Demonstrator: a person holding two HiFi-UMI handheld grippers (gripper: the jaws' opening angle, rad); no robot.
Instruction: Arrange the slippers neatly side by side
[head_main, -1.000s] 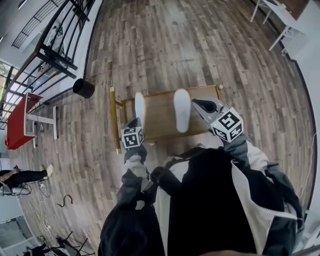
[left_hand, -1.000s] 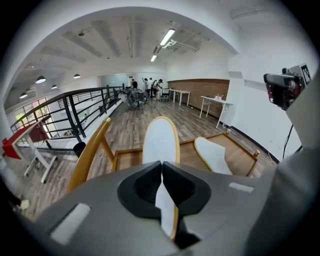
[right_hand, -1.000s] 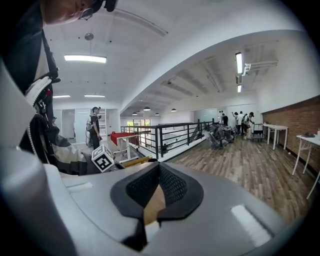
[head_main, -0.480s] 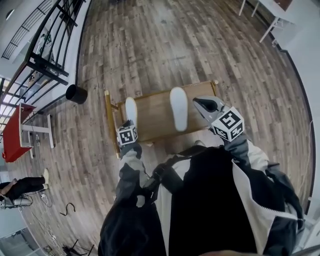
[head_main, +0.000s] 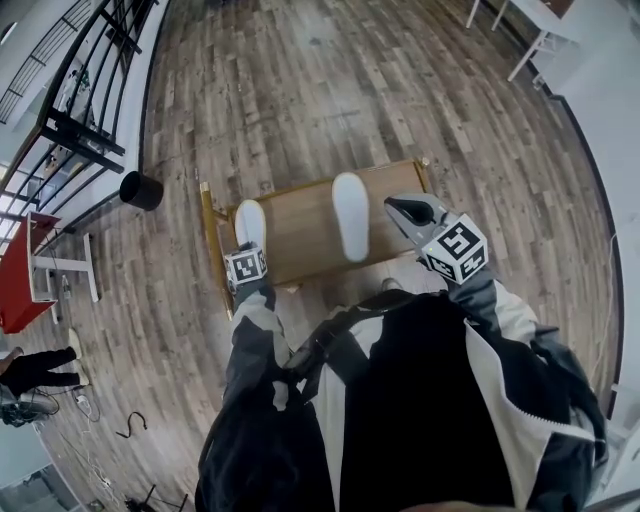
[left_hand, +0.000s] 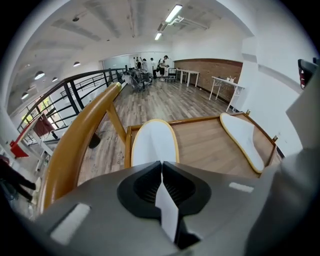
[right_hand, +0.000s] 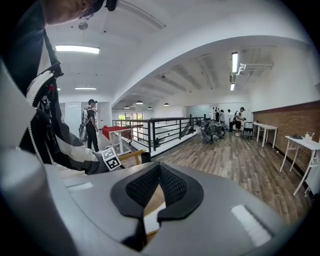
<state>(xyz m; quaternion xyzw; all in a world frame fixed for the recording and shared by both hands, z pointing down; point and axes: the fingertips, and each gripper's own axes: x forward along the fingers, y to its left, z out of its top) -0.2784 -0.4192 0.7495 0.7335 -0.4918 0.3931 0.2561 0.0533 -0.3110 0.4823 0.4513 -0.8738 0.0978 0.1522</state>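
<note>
Slippers (head_main: 350, 215) lie apart on the wooden bench (head_main: 300, 225), left claw (left_hand: 161, 165) pinching the left slipper (head_main: 249, 222), right claw (right_hand: 159, 167) closed empty.

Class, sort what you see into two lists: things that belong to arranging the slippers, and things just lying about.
Job in hand:
- left slipper, gripped by the left gripper
- right slipper
- right gripper, shut, empty
- wooden seat under both slippers

Lying about:
- black bin
- red table
- railing
</note>
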